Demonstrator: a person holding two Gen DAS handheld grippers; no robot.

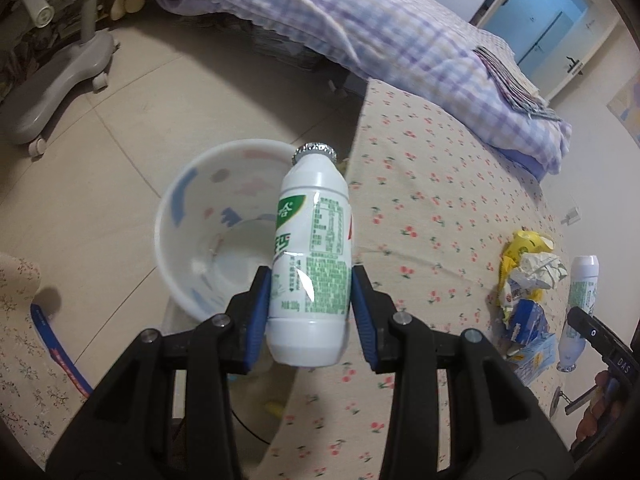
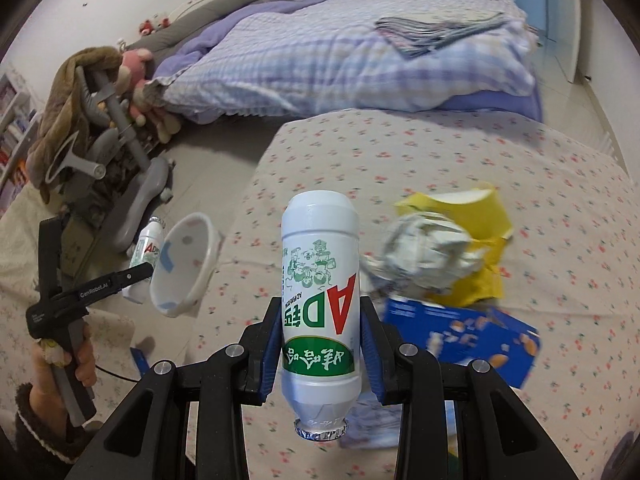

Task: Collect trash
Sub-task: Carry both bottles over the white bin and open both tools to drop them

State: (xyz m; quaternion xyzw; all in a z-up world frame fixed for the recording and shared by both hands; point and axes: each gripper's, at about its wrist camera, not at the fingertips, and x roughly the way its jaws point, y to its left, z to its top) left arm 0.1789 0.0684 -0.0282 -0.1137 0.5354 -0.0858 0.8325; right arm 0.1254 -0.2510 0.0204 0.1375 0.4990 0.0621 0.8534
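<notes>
White plastic drink bottles, one per gripper. Left gripper (image 1: 310, 300) has its fingers (image 1: 256, 316) clamped on the lower body of a bottle (image 1: 310, 252), foil cap pointing away, held above the white bin (image 1: 224, 236) on the floor beside the cloth-covered bench (image 1: 420, 184). Right gripper (image 2: 320, 344) grips a second bottle (image 2: 320, 288) mid-body, foil cap toward the camera, over the bench.

Handling guess: light, likely empty, thin walls that flex, glossy label so slippery. Mid-body grip across the widest straight section looks right; avoid the tapered neck.

Both grippers angle steeply down. Crumpled paper (image 2: 424, 252), yellow wrapper (image 2: 484, 216) and blue carton (image 2: 460, 332) remain on the bench.
</notes>
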